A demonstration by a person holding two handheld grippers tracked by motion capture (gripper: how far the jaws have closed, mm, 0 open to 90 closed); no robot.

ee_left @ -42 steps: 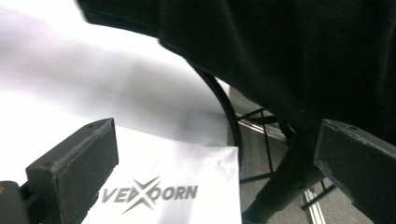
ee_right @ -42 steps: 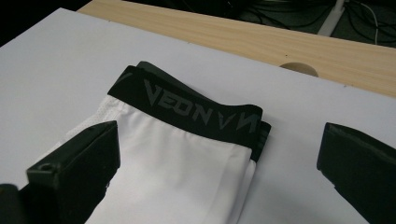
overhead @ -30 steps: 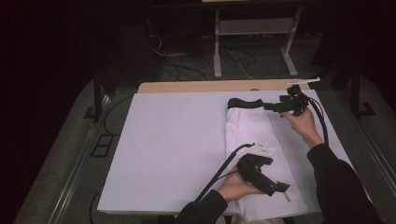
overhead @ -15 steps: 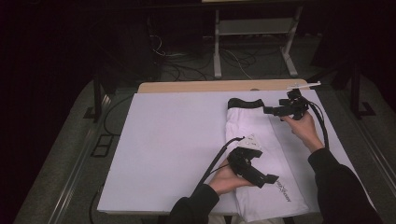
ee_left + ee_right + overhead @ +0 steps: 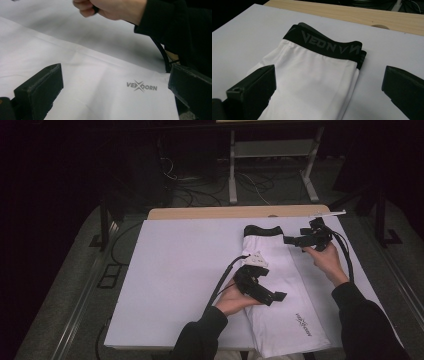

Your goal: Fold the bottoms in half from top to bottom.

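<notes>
White shorts (image 5: pixel 280 290) lie folded on the table (image 5: pixel 165 270), right of centre, long axis near-to-far, black waistband (image 5: pixel 262 230) at the far end. Left gripper (image 5: pixel 270 296) hovers over the middle w/ jaws wide apart, holding nothing. Right gripper (image 5: pixel 296 240) sits just right of the waistband, jaws also spread, empty, so it's nearer that end. Waistband lettering reads approx "VEON"; the near-end logo (image 5: pixel 141 86) reads "VEXORN".
</notes>
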